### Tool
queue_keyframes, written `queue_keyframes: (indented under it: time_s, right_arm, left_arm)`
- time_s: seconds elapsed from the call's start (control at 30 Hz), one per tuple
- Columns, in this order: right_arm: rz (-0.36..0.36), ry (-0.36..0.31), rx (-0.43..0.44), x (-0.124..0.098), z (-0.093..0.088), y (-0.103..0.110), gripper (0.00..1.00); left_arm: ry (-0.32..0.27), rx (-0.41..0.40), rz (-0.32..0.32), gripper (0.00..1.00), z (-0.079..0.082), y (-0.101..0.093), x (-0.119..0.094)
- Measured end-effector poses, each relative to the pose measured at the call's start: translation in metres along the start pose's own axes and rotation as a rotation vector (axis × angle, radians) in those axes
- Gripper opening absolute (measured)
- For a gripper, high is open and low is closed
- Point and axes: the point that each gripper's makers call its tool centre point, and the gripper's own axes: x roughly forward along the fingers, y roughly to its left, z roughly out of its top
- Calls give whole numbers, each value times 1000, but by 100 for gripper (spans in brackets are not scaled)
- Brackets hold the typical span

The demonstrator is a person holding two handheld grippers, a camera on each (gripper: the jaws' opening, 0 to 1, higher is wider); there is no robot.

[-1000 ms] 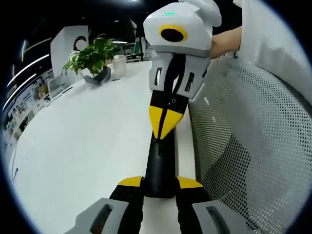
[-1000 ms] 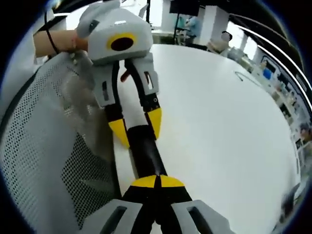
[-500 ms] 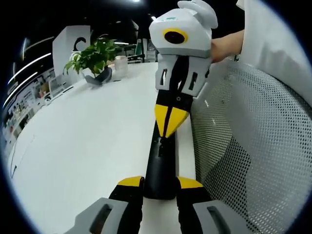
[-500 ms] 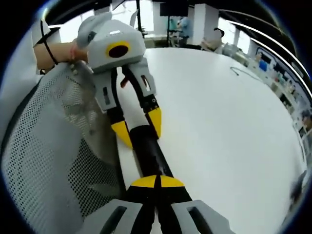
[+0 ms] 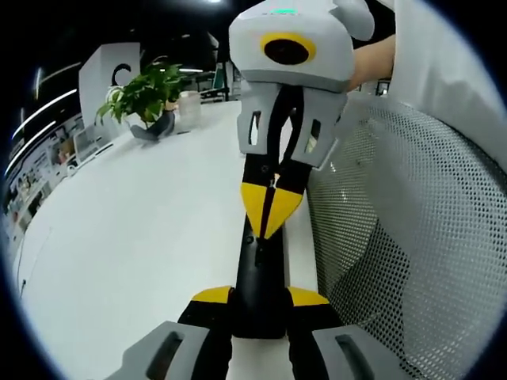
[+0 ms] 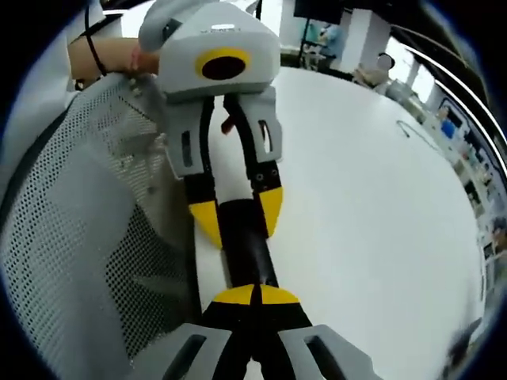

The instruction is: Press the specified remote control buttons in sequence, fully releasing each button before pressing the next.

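Observation:
A slim black remote (image 5: 261,265) lies along the white table's edge, and my left gripper (image 5: 260,298) is shut on its near end, one yellow tip on each side. From the top of the left gripper view my right gripper (image 5: 268,212) reaches in, shut, its joined yellow tips down on the remote's upper face. In the right gripper view the same remote (image 6: 244,247) runs away from my shut right gripper (image 6: 253,295), whose tips sit on it. The left gripper (image 6: 240,218) clamps the far end there.
The white table (image 5: 135,229) stretches to the left, with a potted plant (image 5: 144,96) and a pale jar (image 5: 188,108) at its far end. A grey mesh chair back (image 5: 404,237) stands close against the table edge. A person's hand (image 5: 374,62) holds the right gripper.
The two grippers have drawn closer together since half a second ago. The right gripper's shut tips sit a little further along the remote toward the left gripper. The left grip is unchanged.

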Motion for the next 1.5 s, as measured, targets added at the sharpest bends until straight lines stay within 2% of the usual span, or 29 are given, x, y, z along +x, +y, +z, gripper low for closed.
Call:
queue_keyframes:
  time_s: [0.17, 0.3, 0.37, 0.47, 0.57, 0.67, 0.9, 1.03, 1.2, 1.3, 1.37, 1.5]
  right_arm:
    - [16, -12, 44, -1, -1, -1, 0]
    - [81, -70, 209, -4, -1, -1, 0]
    - [56, -73, 196, -5, -1, -10, 0]
    - [58, -75, 186, -5, 5, -15, 0]
    - [96, -23, 159, 2, -1, -12, 0]
    - [109, -17, 150, 1, -1, -11, 0]
    - [215, 50, 234, 4, -1, -13, 0]
    - [244, 95, 265, 6, -1, -14, 0]
    - [221, 123, 276, 8, 0, -14, 0]
    - [195, 117, 279, 7, -1, -14, 0]
    - [171, 90, 288, 7, -1, -14, 0]
    - [87, -10, 237, 5, 1, -14, 0]
  left_arm:
    - [-3, 5, -3, 24, 0, 0, 0]
    - [-10, 1, -3, 24, 0, 1, 0]
    - [-13, 1, -5, 24, 1, 1, 0]
    - [-14, 3, -7, 24, 1, 1, 1]
    - [-15, 4, -8, 24, 1, 1, 1]
    - [-14, 7, -8, 24, 1, 1, 1]
    - [-12, 17, -11, 24, 1, 2, 1]
    - [-13, 17, -12, 24, 0, 2, 1]
    - [-12, 17, -11, 24, 0, 1, 1]
    - [-12, 15, -11, 24, 0, 1, 1]
    - [-12, 15, -11, 24, 0, 2, 2]
    - [-15, 9, -9, 24, 0, 2, 2]
